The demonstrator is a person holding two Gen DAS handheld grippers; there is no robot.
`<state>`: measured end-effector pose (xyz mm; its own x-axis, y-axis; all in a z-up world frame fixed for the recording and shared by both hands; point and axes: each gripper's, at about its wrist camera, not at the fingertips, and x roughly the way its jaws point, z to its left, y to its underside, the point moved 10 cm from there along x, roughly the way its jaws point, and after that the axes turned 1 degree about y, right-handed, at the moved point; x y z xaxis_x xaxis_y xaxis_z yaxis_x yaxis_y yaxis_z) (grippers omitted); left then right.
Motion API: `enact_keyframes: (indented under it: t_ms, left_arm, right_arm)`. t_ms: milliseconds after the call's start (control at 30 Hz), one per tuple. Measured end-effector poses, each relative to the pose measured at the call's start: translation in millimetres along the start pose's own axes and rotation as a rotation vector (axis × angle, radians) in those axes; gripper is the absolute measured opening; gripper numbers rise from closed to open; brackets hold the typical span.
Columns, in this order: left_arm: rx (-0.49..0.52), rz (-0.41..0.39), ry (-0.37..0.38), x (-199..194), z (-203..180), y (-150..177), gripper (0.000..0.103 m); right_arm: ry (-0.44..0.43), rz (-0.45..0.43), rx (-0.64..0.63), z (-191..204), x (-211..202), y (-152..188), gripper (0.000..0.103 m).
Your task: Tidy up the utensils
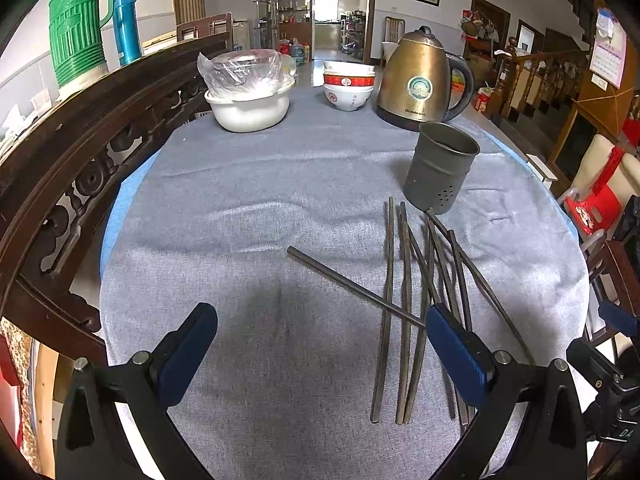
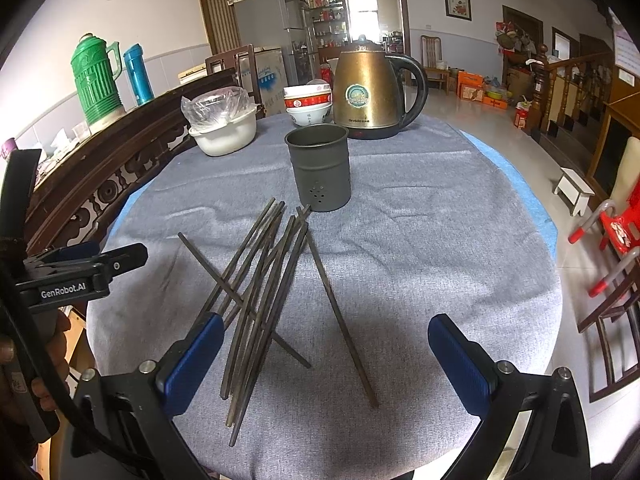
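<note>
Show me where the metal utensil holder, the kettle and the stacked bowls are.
metal utensil holder (image 2: 320,172): right wrist view, front wall.
kettle (image 2: 366,88): right wrist view, brass-coloured body.
stacked bowls (image 1: 348,86): left wrist view, red-banded side.

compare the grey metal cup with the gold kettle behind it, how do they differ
The grey metal cup is open-topped with small holes near its base; the gold kettle is closed by a lid with a knob. The cup is dull, plain and handleless; the kettle is shiny, with a black handle and a round badge. The cup is smaller and stands nearer the chopsticks. Both stand upright on the grey cloth.
</note>
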<state>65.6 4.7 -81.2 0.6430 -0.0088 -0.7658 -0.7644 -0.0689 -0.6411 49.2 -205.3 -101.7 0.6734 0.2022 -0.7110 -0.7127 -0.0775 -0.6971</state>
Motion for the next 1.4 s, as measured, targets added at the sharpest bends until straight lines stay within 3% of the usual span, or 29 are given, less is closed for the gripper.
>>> enact_keyframes:
  t_ms: [533,633,767,967,1033,1100,1233,1400]
  left_arm:
    - [-0.051,0.086,-0.017,16,16,14,0.103]
    - [-0.090,0.105,0.010,21,16,16,0.103]
    - [-0.136,0.115,0.025,26,21,16,0.103]
    - [-0.170,0.133,0.045,32,25,19,0.103]
    - [-0.174,0.126,0.049,34,25,17,0.103]
    - [-0.176,0.127,0.052,37,26,15,0.103]
    - [-0.190,0.133,0.061,45,29,12,0.103]
    - [-0.227,0.173,0.082,59,31,8,0.103]
  right_arm:
    - [-0.018,0.082,-0.003,-10,23,5,0.103]
    - [-0.024,0.101,-0.006,-11,29,5,0.103]
    - [-0.088,0.124,0.014,-1,34,8,0.101]
    - [-0.235,0.210,0.117,20,58,12,0.082]
    - [-0.278,0.252,0.170,24,71,14,0.070]
    - [-0.317,0.301,0.225,28,82,16,0.048]
    - [-0.350,0.345,0.294,33,98,15,0.040]
    - [-0.358,0.380,0.358,32,115,13,0.038]
